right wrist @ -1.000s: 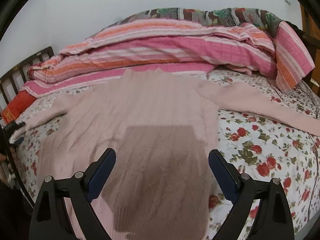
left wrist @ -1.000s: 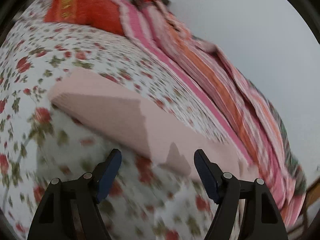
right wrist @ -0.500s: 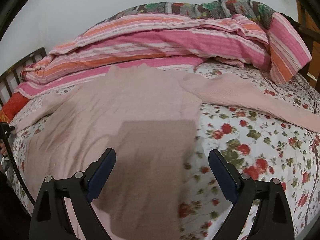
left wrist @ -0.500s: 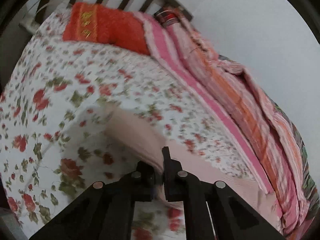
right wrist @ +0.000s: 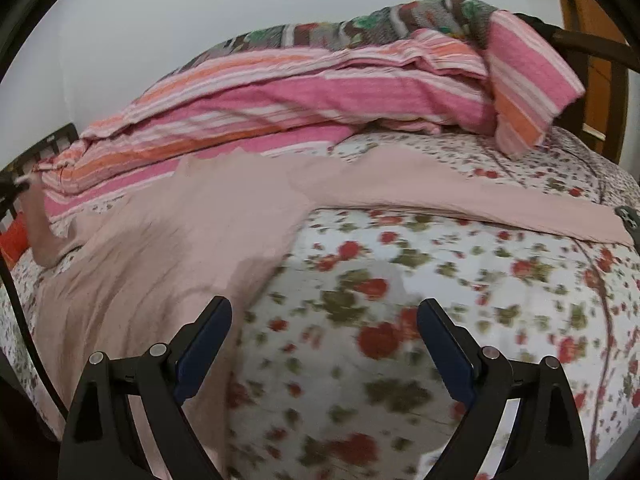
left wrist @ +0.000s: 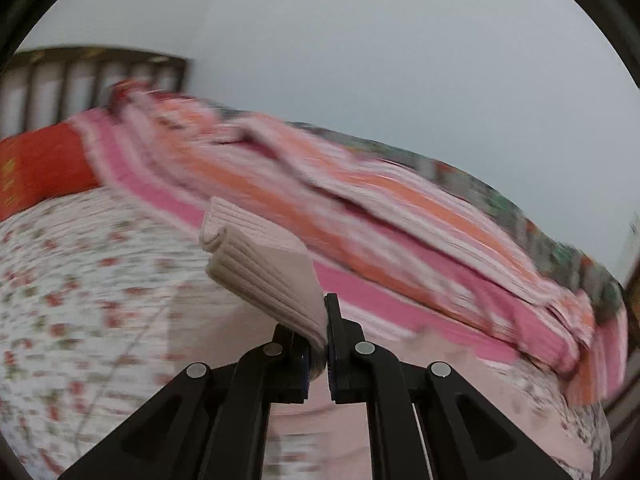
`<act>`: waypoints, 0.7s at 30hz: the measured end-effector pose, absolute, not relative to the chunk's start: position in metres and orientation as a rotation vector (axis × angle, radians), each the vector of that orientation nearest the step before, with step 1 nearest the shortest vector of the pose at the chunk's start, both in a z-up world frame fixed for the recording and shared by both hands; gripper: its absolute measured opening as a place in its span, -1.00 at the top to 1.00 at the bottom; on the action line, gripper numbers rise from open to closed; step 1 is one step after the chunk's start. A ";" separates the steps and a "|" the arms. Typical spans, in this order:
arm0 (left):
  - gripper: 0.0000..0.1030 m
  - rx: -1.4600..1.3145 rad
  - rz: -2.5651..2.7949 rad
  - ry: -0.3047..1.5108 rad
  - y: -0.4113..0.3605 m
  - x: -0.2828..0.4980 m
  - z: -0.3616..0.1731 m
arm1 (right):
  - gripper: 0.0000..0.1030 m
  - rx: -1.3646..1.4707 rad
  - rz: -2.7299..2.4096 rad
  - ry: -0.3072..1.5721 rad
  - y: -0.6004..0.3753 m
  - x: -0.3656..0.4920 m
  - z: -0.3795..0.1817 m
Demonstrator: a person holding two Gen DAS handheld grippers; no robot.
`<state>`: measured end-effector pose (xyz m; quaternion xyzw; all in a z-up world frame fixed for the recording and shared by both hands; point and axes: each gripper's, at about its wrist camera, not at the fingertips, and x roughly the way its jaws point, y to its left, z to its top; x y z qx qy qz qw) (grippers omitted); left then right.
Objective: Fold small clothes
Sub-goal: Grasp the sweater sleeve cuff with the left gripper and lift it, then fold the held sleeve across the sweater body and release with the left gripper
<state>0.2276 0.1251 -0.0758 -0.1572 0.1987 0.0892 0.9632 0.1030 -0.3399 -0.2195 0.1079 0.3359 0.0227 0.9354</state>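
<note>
On a bed covered by a white sheet printed with red flowers (right wrist: 400,280), a pale pink knitted sweater (right wrist: 192,232) lies spread flat, its body toward the left of the right wrist view and one long sleeve (right wrist: 480,200) stretched out across the sheet to the right edge. The left gripper (left wrist: 325,344) has its jaws pressed together on the ribbed cuff end of the sweater's other sleeve (left wrist: 264,268), which stands up from the jaws, lifted clear of the sheet, its free end curling over at the top. Much of the left wrist view is smeared by motion blur. The right gripper (right wrist: 324,344) hangs above the sheet with its jaws wide apart and nothing between them; its left finger (right wrist: 204,336) sits over the edge of the sweater's body, its right finger over bare flowered sheet. Behind the sweater, along the wall, a heap of pink, orange and white striped bedding (right wrist: 320,92) runs the length of the bed, with a darker patterned blanket (right wrist: 380,24) on top of it. A red cushion (left wrist: 40,168) lies near the dark slatted headboard (left wrist: 92,80).
</note>
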 end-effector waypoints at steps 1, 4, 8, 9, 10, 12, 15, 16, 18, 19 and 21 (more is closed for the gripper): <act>0.87 -0.291 0.143 0.409 0.098 0.240 -0.073 | -0.80 0.225 0.038 0.682 -0.344 0.100 -0.219; 0.87 -0.258 0.016 0.447 0.033 0.263 -0.073 | -0.80 0.263 0.014 0.665 -0.362 0.088 -0.217; 0.87 -0.211 -0.167 0.527 -0.066 0.284 -0.102 | -0.80 0.311 0.001 0.670 -0.380 0.075 -0.217; 0.87 -0.192 -0.194 0.552 -0.088 0.289 -0.114 | -0.80 0.317 0.000 0.674 -0.382 0.072 -0.218; 0.87 -0.182 -0.219 0.582 -0.107 0.292 -0.127 | -0.80 0.320 -0.005 0.676 -0.384 0.068 -0.218; 0.87 -0.185 -0.272 0.654 -0.142 0.298 -0.155 | -0.80 0.316 -0.015 0.677 -0.387 0.060 -0.218; 0.86 -0.180 -0.305 0.739 -0.172 0.299 -0.190 | -0.80 0.290 -0.031 0.682 -0.387 0.051 -0.219; 0.84 -0.179 -0.308 0.760 -0.175 0.296 -0.198 | -0.80 0.284 -0.034 0.684 -0.388 0.050 -0.219; 0.61 -0.183 -0.322 0.813 -0.180 0.298 -0.208 | -0.80 0.276 -0.034 0.692 -0.387 0.049 -0.221; 0.25 -0.177 -0.320 0.845 -0.178 0.299 -0.210 | -0.80 0.276 -0.034 0.695 -0.387 0.049 -0.221; -0.16 -0.168 -0.299 0.836 -0.165 0.293 -0.203 | -0.80 0.281 -0.027 0.699 -0.385 0.052 -0.222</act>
